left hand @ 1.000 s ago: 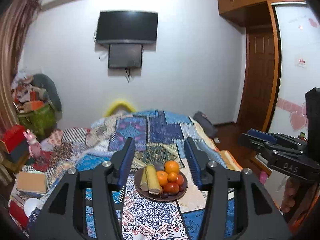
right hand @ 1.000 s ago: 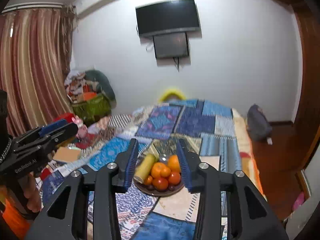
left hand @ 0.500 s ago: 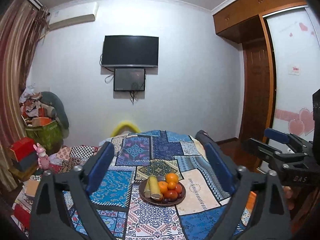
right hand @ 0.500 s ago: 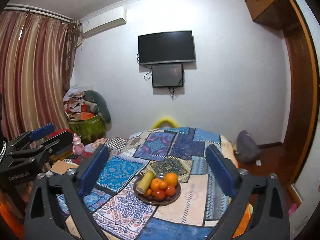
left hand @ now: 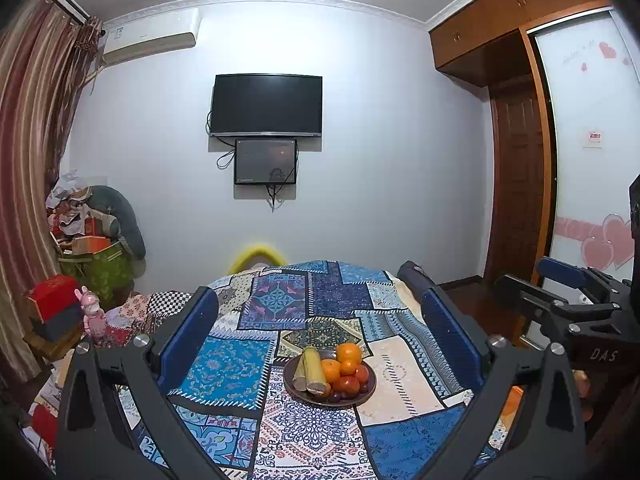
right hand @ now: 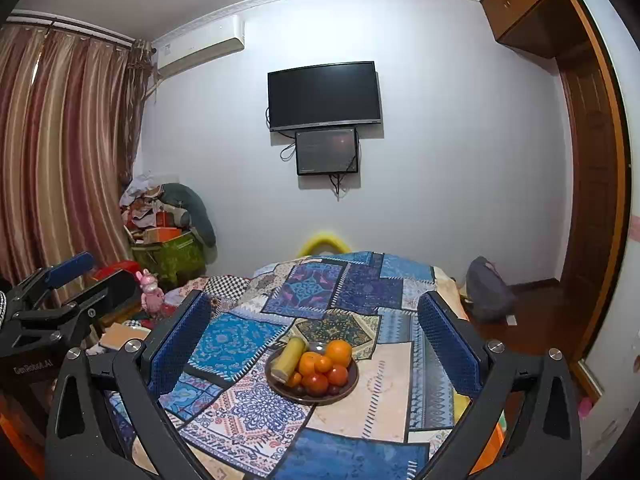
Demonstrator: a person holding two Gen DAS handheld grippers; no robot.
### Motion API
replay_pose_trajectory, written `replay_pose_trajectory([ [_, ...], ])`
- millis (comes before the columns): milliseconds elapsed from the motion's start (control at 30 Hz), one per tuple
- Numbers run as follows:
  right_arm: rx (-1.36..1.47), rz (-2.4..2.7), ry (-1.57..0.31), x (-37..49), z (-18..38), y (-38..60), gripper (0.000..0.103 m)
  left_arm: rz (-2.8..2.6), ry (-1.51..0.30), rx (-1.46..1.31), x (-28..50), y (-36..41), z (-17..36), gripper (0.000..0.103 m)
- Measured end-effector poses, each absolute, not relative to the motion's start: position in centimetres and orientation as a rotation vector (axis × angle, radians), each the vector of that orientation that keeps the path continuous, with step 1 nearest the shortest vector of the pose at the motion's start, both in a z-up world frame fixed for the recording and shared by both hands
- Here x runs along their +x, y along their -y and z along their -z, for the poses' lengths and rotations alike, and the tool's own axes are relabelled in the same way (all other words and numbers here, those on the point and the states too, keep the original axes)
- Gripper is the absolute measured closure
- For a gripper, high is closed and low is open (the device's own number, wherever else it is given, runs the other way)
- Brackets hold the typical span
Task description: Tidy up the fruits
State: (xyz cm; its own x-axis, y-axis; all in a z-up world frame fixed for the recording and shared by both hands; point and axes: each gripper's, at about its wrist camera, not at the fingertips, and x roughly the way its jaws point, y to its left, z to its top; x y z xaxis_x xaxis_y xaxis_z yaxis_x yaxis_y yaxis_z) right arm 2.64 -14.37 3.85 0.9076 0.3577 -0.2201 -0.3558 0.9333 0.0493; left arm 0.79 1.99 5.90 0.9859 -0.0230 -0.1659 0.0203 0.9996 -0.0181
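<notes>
A dark round plate point(left hand: 366, 393) sits on a patchwork cloth point(left hand: 244, 364). It holds oranges point(left hand: 348, 353), red fruits point(left hand: 346, 385), small dark fruits and two yellow-green stalk pieces point(left hand: 312, 366). The plate also shows in the right wrist view point(right hand: 348, 384), with the oranges point(right hand: 339, 352) and a stalk point(right hand: 289, 357). My left gripper point(left hand: 318, 308) is open and empty, held back above the plate. My right gripper point(right hand: 314, 312) is open and empty, also short of the plate. Each gripper shows at the edge of the other's view.
The cloth covers a raised surface with floor at the right point(right hand: 532, 304). A grey bag point(right hand: 486, 288) lies on the floor. Boxes, a green bin point(right hand: 168, 256) and a pink toy point(right hand: 150, 292) crowd the left corner. A TV point(left hand: 266, 105) hangs on the far wall.
Both grippers have opened wide from a narrow gap. Both have drawn back and tilted up, so the plate looks smaller and more of the room shows.
</notes>
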Motion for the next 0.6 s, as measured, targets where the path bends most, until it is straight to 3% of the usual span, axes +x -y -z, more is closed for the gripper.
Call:
replay_pose_trajectory([
  [600, 0.017, -0.360, -0.236, 2.50, -3.71, 14.62, 0.000, 0.026, -0.182, -0.037, 1.26, -2.38, -5.65, 0.000],
])
